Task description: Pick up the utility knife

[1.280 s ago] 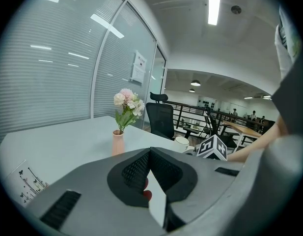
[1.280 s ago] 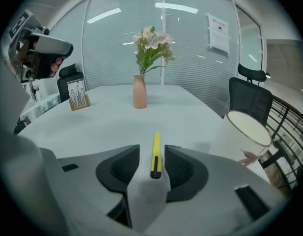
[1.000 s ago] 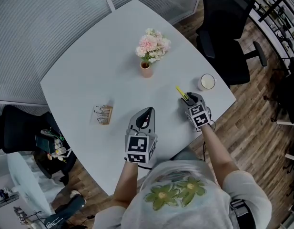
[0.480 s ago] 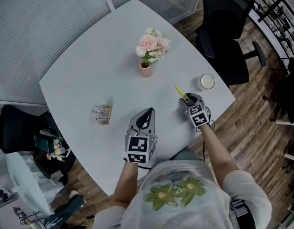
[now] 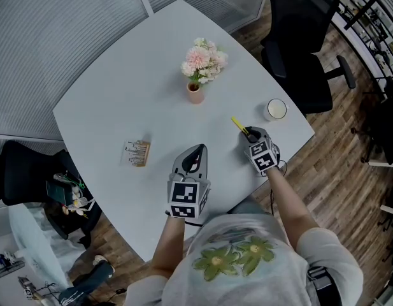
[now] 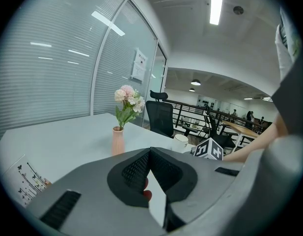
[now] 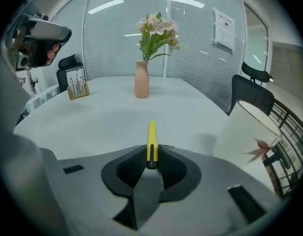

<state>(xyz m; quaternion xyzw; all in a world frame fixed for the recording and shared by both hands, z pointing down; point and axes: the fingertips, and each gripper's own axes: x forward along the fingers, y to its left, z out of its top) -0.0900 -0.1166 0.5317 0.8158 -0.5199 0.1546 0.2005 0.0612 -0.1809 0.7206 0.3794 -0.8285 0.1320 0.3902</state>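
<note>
My right hand-held gripper [image 7: 151, 157] is closing on the utility knife [image 7: 151, 134]'s near end; I'd squeeze fully, keep it centred, then lift. My left hand-held gripper [image 6: 150, 154] has its jaws together, empty.

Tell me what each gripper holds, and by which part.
Right gripper: closing jaws pinch the knife at its near end. Left gripper: nothing, jaws together.

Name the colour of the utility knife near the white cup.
Yellow with a dark strip; the utility knife shows best in the right gripper view.
</note>
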